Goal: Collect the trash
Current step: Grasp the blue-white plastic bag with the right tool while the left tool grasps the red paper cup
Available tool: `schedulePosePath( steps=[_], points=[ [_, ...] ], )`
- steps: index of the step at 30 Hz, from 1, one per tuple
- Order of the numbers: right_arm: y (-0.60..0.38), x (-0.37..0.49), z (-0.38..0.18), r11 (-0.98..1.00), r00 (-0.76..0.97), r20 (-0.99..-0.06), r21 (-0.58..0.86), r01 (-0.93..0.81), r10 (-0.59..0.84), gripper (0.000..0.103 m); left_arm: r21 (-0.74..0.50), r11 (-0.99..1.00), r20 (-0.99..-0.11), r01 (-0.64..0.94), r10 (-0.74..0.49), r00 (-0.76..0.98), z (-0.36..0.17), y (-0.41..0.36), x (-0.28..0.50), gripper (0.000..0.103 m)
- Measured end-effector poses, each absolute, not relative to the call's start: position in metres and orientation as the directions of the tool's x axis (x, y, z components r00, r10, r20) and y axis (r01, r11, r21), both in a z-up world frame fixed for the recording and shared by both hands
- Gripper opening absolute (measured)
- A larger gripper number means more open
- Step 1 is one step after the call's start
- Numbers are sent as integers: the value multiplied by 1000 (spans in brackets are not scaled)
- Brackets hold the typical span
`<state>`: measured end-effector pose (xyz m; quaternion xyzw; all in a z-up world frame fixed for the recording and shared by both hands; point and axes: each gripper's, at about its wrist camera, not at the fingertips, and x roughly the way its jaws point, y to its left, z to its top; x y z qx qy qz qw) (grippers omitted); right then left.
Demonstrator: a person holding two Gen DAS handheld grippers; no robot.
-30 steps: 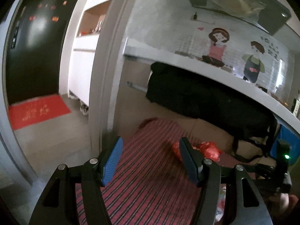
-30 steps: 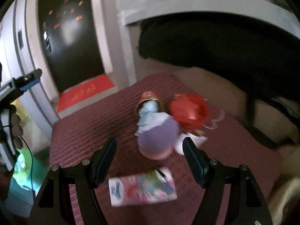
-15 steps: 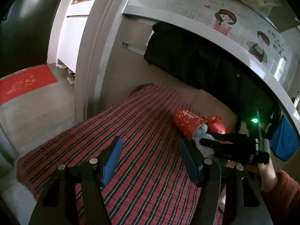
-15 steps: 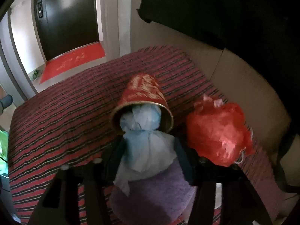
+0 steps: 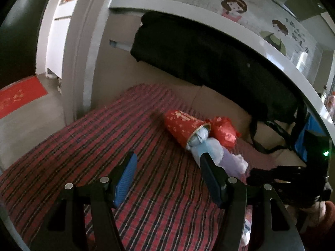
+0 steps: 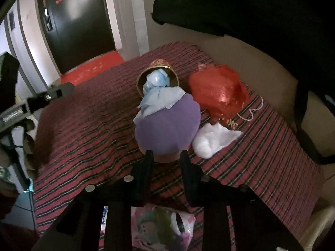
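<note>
Trash lies on a red plaid blanket [image 6: 88,125]. A purple bag [image 6: 167,125] with a pale blue tissue wad [image 6: 157,96] at its top reaches into a red paper cup [image 6: 157,73] lying on its side. A red plastic bag [image 6: 217,92] and a white crumpled tissue [image 6: 211,138] lie to its right. My right gripper [image 6: 166,156] is shut on the purple bag's near end. My left gripper [image 5: 167,167] is open and empty above the blanket, left of the red cup [image 5: 182,125] and the purple bag [image 5: 230,161].
A colourful wrapper [image 6: 159,226] lies under the right gripper. A black garment [image 5: 199,52] hangs over the beige sofa back [image 5: 219,100] below a white ledge. A black strap [image 6: 305,125] lies at the right. A dark door and a red mat [image 6: 92,69] are beyond the blanket.
My right gripper closed on the purple bag's near end and pulled back a little. My left gripper swung right, bringing the cup and bags nearer.
</note>
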<state>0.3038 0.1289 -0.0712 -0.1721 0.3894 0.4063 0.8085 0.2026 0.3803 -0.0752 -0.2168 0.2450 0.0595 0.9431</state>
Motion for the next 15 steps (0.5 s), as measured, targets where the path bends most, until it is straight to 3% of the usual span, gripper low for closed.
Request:
schedulePosePath(
  steps=[3, 10, 15],
  points=[
    [142, 306, -58, 564, 353, -735, 48, -825, 579, 46, -392, 890, -489, -233, 13, 872, -74, 384, 202, 63],
    [226, 331, -62, 512, 404, -736, -91, -854, 543, 46, -407, 878, -496, -252, 20, 868, -78, 402, 190, 63],
    [255, 362, -87, 534, 410, -789, -124, -836, 457, 44, -429, 860, -494, -276, 33, 869, -84, 421, 174, 63]
  ],
)
